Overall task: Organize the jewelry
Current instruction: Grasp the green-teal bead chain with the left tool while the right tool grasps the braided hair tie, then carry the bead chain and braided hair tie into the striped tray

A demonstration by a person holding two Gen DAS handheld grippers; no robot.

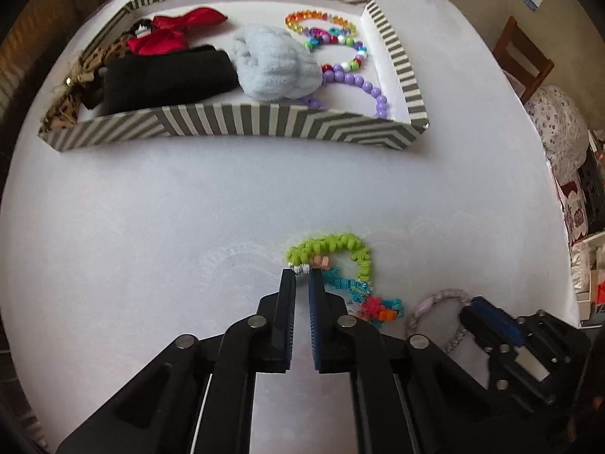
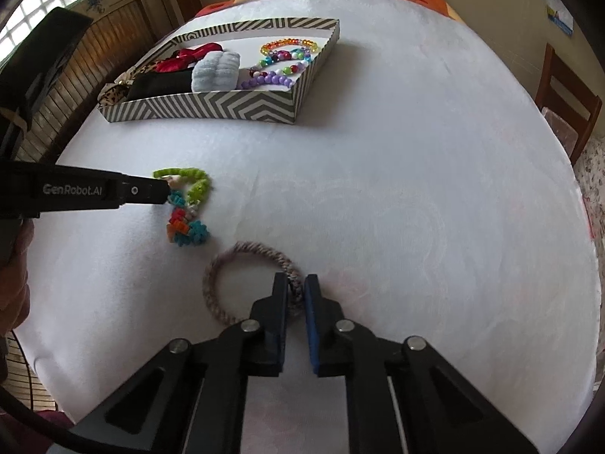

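A tangle of coiled hair ties (image 1: pixel 340 265), green, teal, orange and white, lies on the white tabletop. My left gripper (image 1: pixel 301 273) points down at its near-left end and is shut on a white and peach coil. In the right wrist view the same tangle (image 2: pixel 189 204) sits at mid-left, with the left gripper (image 2: pixel 166 187) reaching in from the left. A braided pinkish-grey ring (image 2: pixel 227 265) lies flat closer in. My right gripper (image 2: pixel 296 283) is shut on the ring's right side. The left wrist view shows that ring (image 1: pixel 438 300) at lower right under the right gripper (image 1: pixel 472 308).
A grey-and-white striped tray (image 1: pixel 242 121) (image 2: pixel 211 108) stands at the far side. It holds a red bow (image 1: pixel 170 34), black cloth (image 1: pixel 166 79), a pale blue fluffy scrunchie (image 1: pixel 272 64) and beaded bracelets (image 1: pixel 340 45). A wooden chair (image 2: pixel 567 106) stands past the table's right edge.
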